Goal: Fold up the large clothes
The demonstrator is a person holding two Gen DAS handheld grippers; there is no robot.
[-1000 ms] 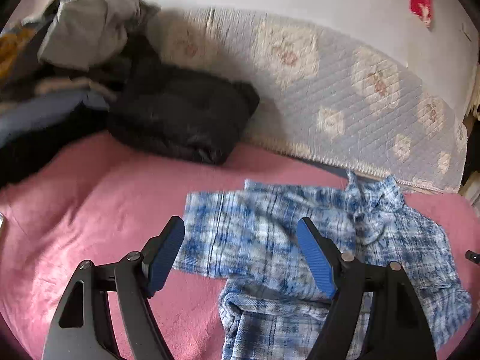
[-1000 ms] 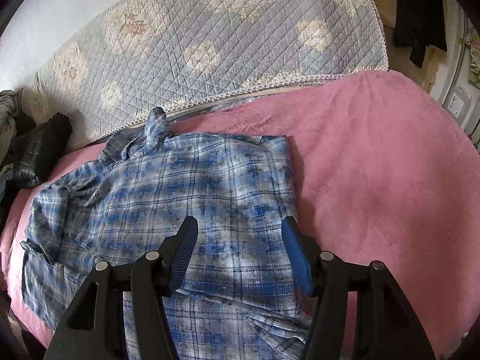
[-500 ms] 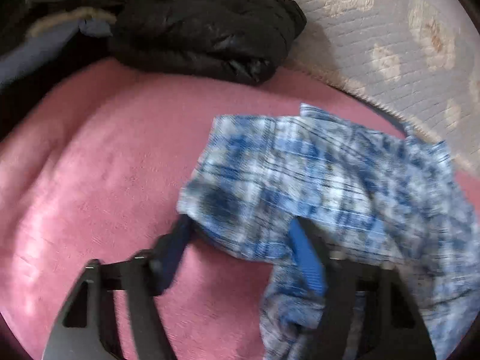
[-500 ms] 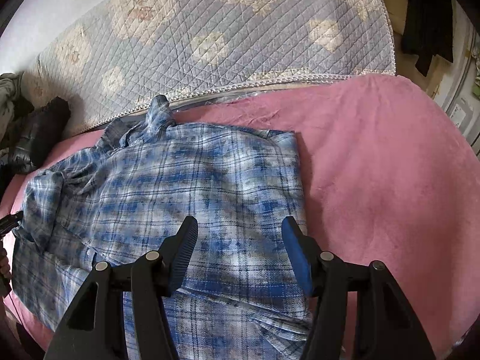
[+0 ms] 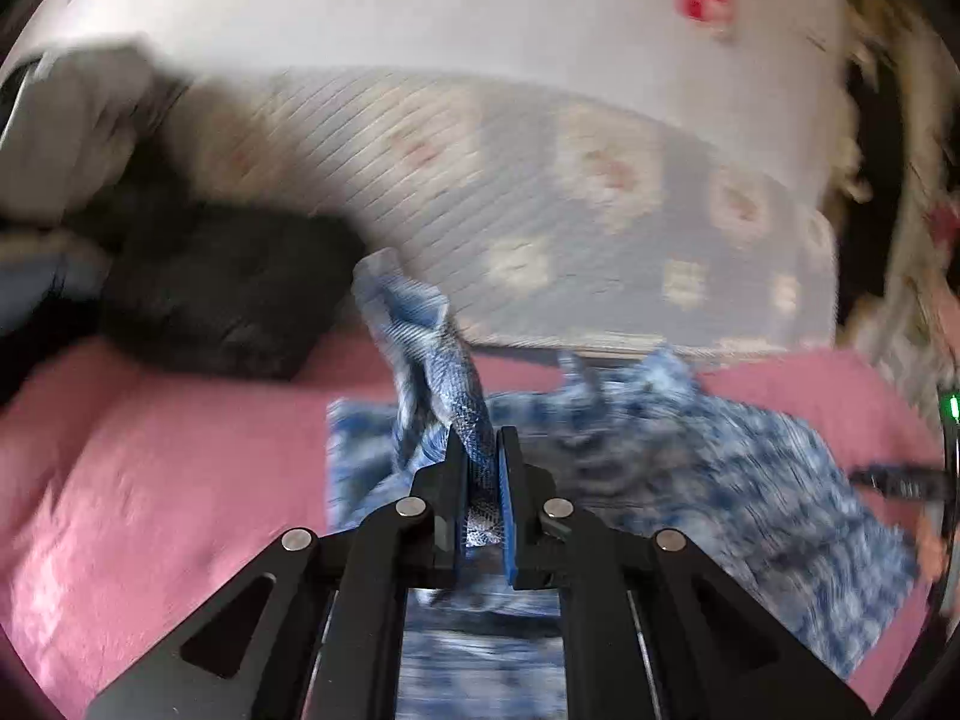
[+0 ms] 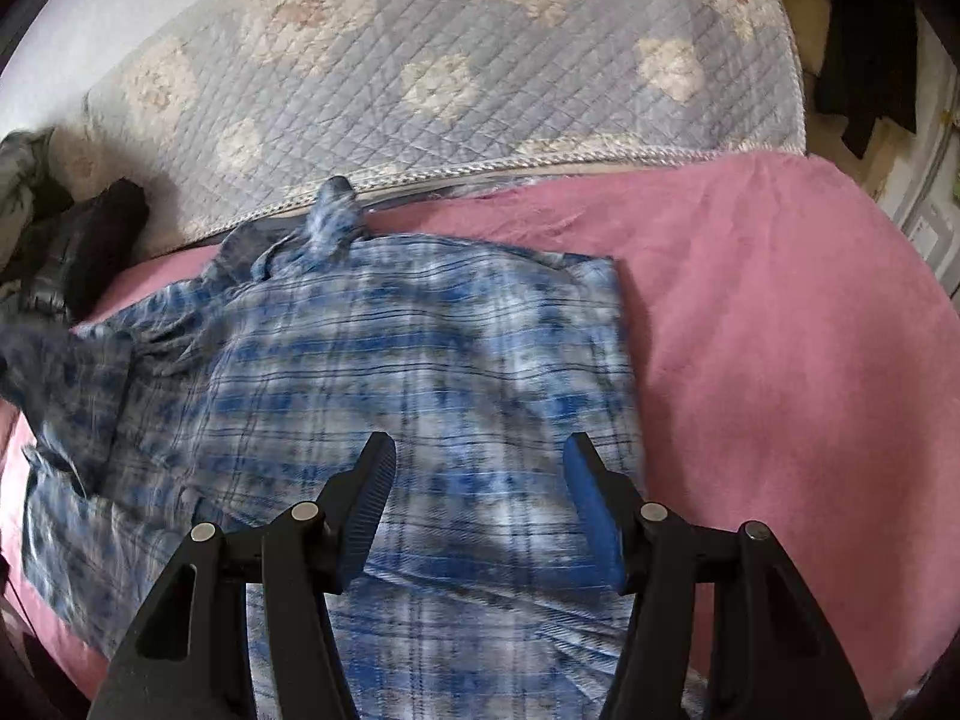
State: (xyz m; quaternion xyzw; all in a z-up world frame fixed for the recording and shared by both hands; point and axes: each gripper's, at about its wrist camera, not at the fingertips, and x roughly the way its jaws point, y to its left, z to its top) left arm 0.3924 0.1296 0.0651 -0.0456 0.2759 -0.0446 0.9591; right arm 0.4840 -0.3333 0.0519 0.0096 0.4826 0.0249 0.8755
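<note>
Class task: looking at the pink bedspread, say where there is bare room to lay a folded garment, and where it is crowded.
Bare pink bedspread lies right of the plaid shirt, up to the quilted cover. A second bare patch sits left of the shirt, below the black jacket. It is crowded at the far left corner, where the jacket and other piled clothes sit.

A blue and white plaid shirt (image 6: 420, 372) lies spread over the pink bed cover (image 6: 780, 330), collar toward the quilted headboard pad (image 6: 456, 78). One sleeve (image 5: 438, 354) stands lifted off the body of the shirt, bunched into a twisted strip, its end flopping free
</note>
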